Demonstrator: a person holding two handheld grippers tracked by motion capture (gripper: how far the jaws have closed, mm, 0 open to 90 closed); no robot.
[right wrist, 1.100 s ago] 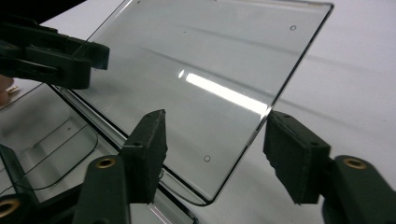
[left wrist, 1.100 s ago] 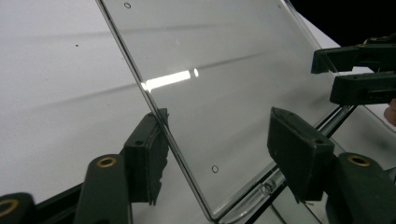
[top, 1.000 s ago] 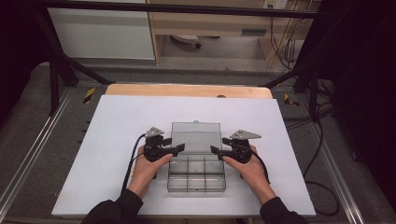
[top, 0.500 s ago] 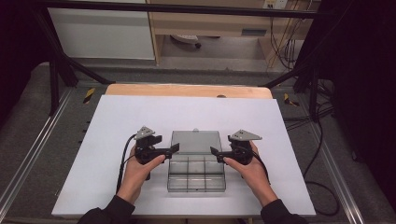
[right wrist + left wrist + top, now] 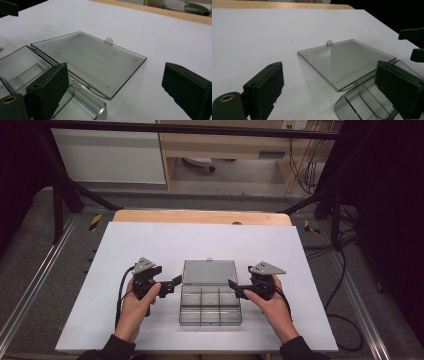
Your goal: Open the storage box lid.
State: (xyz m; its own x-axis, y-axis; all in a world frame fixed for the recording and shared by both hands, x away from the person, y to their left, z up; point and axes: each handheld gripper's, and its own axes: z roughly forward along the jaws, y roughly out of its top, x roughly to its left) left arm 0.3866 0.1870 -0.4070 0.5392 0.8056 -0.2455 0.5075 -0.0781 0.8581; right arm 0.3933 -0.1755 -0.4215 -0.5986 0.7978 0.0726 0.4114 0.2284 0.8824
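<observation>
A clear plastic compartment box (image 5: 210,306) is seen near the front edge of the white bench top (image 5: 150,245), midway between its side edges. Its flat transparent hinged lid (image 5: 208,271) is laid fully open on the bench behind it, a small tab at the far edge. The left gripper (image 5: 170,285) is held just beside the box's left side, jaws parted and empty. The right gripper (image 5: 236,289) is held at the box's right side, jaws likewise spread, nothing gripped.
</observation>
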